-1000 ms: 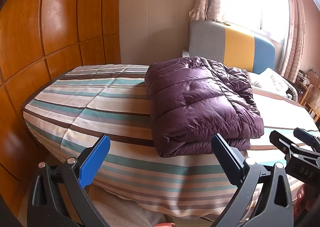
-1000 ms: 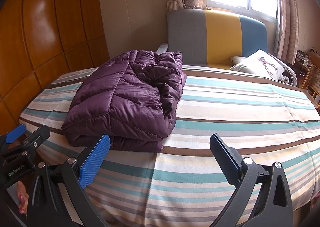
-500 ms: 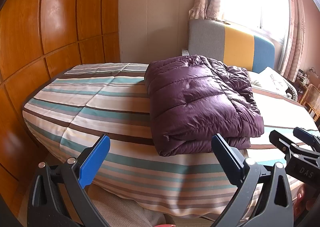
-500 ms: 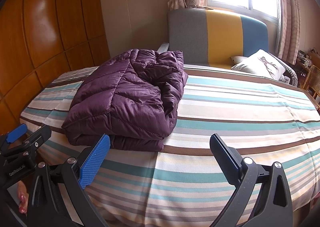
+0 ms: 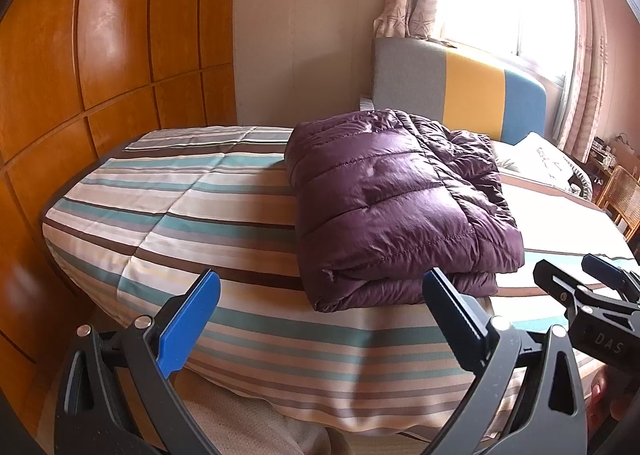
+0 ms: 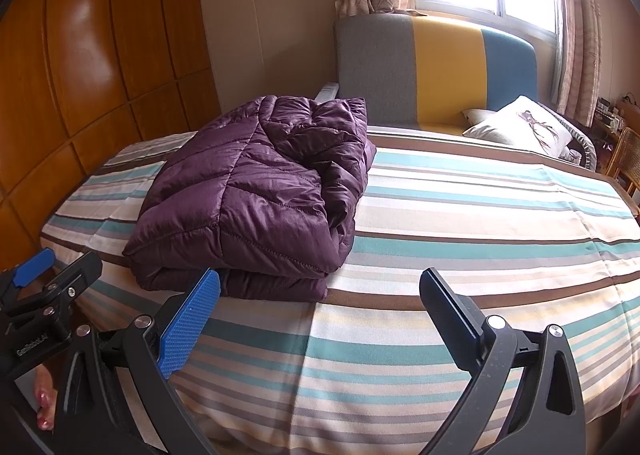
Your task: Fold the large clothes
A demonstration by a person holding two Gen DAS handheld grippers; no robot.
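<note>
A purple quilted down jacket (image 5: 396,207) lies folded into a thick rectangle on the striped bed (image 5: 208,215). It also shows in the right wrist view (image 6: 260,195) at left centre. My left gripper (image 5: 320,295) is open and empty, held off the bed's near edge, just short of the jacket. My right gripper (image 6: 320,295) is open and empty, near the bed edge to the right of the jacket. Each gripper shows in the other's view, the right one (image 5: 592,295) and the left one (image 6: 44,287).
A wooden wardrobe (image 5: 80,75) stands along the left. A grey, yellow and blue headboard (image 6: 432,71) and a white pillow (image 6: 520,127) are at the far end. A wicker chair (image 5: 624,195) stands at the right. Striped bedspread (image 6: 480,223) lies bare right of the jacket.
Both views have shifted only slightly. The jacket lies as before and both grippers stay open.
</note>
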